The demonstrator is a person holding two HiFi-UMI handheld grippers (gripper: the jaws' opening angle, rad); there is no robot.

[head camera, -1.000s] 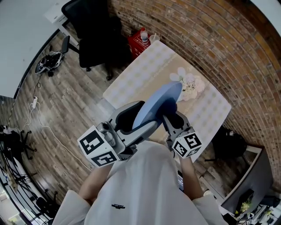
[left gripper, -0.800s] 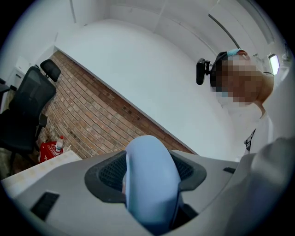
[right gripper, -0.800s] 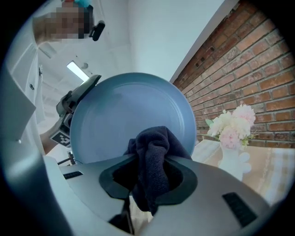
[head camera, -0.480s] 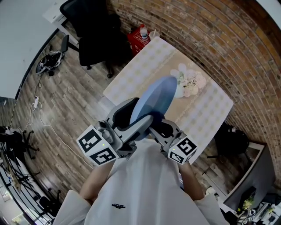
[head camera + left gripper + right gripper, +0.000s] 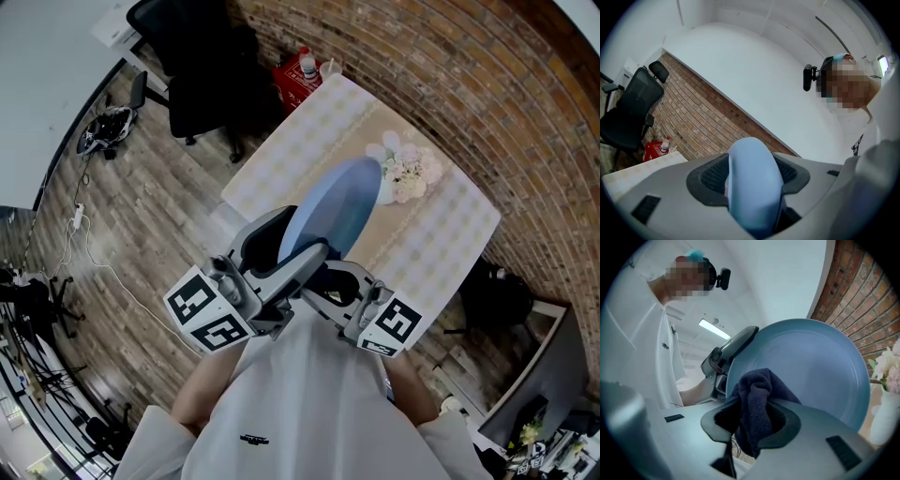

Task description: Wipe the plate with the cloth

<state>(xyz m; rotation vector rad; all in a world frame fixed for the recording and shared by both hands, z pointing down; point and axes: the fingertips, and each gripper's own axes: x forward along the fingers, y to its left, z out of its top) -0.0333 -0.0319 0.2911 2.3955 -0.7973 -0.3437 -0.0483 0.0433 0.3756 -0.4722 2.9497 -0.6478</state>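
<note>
In the middle of the head view the left gripper (image 5: 305, 261) is pinching the rim of the blue plate (image 5: 333, 211). The plate stands tilted on edge, up in the air over the table (image 5: 291, 159), and nothing lies in it. In the left gripper view its rim fills the gap between the two jaws, which press on it from either side.

The right gripper (image 5: 328, 281) comes in from the lower right of the head view. Its jaws are clamped on a dark navy cloth (image 5: 757, 408). In the right gripper view the cloth is bunched between them and hangs out below. Its upper fold lies against the lower left of the plate's inner face, and the rest of that face shows bare.

On the table, right of the plate's top edge in the head view, stands a white vase (image 5: 384, 192) holding pale flowers (image 5: 408, 173). At the top of that view, past the table's far corner, is a red box (image 5: 292, 94) against the brick wall (image 5: 487, 103). A bottle (image 5: 307, 73) stands up out of it. A black chair (image 5: 202, 84) sits at upper left on the wood floor (image 5: 141, 216).
</note>
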